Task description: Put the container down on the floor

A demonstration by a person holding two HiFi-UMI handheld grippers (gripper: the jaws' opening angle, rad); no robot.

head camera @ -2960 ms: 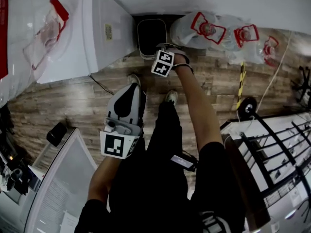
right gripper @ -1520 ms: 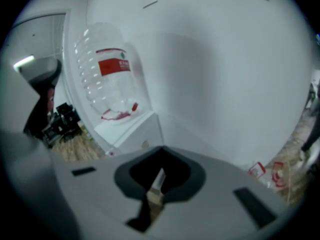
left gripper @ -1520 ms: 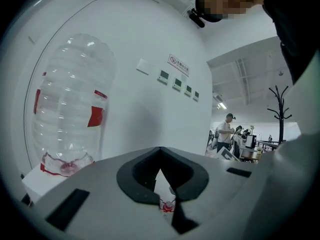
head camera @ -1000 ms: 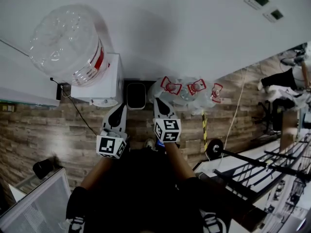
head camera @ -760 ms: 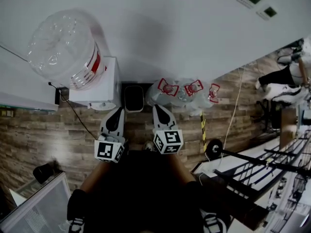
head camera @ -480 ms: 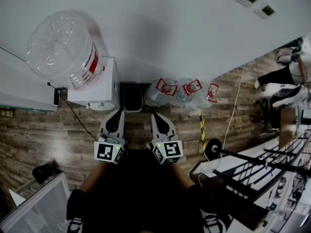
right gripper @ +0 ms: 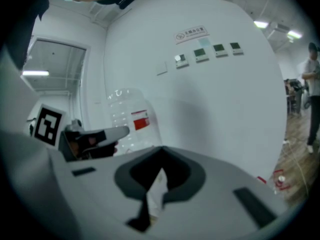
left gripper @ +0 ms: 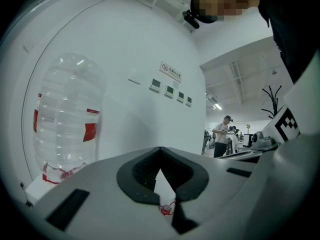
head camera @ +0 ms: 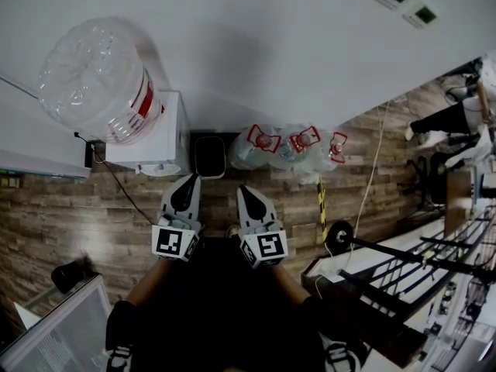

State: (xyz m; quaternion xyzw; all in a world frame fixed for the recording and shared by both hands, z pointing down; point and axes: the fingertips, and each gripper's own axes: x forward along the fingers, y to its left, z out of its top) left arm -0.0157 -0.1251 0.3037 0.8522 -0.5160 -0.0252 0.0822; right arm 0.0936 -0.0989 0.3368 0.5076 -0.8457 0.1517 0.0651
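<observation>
The container [head camera: 209, 156], a dark rectangular bin with a pale rim, stands on the wood floor against the wall, between the water dispenser [head camera: 159, 142] and several clear bottles [head camera: 291, 146]. Both grippers are held side by side in front of my body, apart from the bin and above it. My left gripper [head camera: 188, 184] [left gripper: 160, 170] is shut with nothing in it. Empty as well, my right gripper [head camera: 246, 194] [right gripper: 161, 173] has its jaws shut; it points slightly down toward the wall. Neither gripper view shows the bin.
A big clear water bottle [head camera: 97, 80] [left gripper: 65, 119] [right gripper: 131, 121] tops the white dispenser. A black metal rack [head camera: 418, 262] stands at the right, a white cabinet [head camera: 62, 332] at the lower left. A cable [head camera: 376, 169] trails on the floor. People [left gripper: 222, 136] stand far off.
Three seconds ago my right gripper was down at the bin on the floor. Over the last second it has drawn back toward my body and slightly left. The left gripper has kept still.
</observation>
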